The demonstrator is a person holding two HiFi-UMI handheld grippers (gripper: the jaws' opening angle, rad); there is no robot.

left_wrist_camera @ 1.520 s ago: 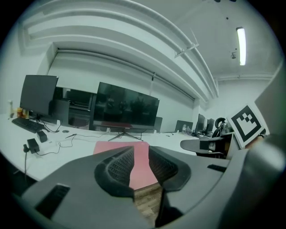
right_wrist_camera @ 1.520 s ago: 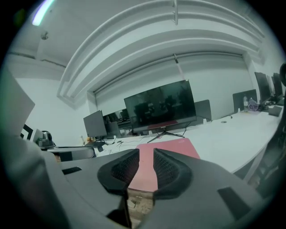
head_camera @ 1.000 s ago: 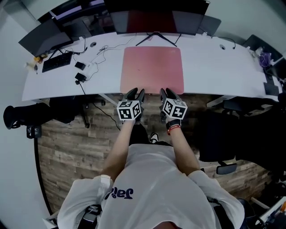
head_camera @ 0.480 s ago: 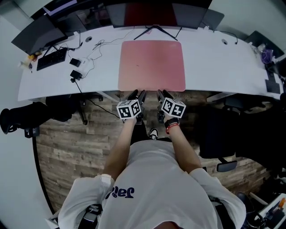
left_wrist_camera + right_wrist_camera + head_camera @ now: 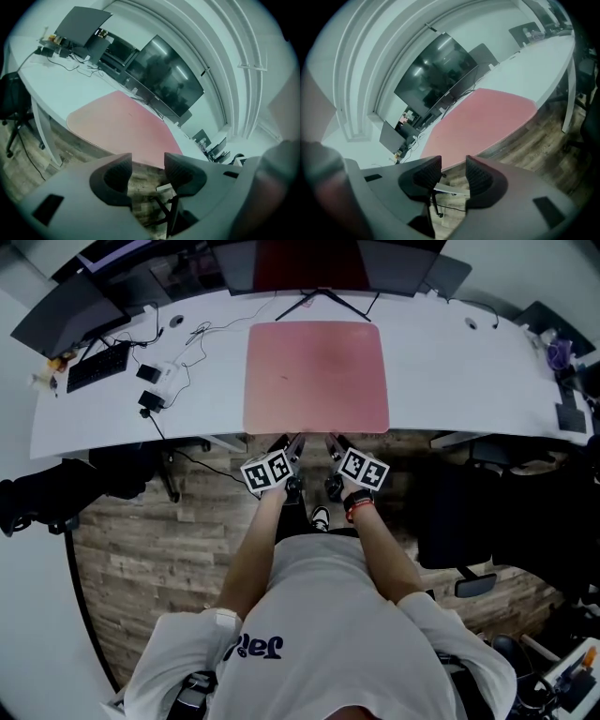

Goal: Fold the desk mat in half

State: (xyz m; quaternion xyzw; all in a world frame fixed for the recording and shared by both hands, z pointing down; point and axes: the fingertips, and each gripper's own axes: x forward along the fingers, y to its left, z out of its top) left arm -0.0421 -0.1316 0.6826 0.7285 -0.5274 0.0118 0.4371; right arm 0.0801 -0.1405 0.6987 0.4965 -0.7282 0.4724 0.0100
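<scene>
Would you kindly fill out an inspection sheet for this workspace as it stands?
Surface: white desk, curved.
Job's things: pink desk mat flat, unfolded, at the desk's near edge.
Clutter: keyboard and black adapter at far left.
Grippers: left hand-held gripper and right hand-held gripper short of the mat, jaws opening, nothing between them.
Cables: loose cables left of the mat; one hangs over the front edge.
Surroundings: wood floor, black chair at right, monitor behind.

The person wears a white short-sleeved T-shirt (image 5: 323,615) with dark blue lettering (image 5: 253,646) on its front. A red and black band (image 5: 354,504) circles the right wrist. One light shoe (image 5: 320,518) with dark trim shows.
</scene>
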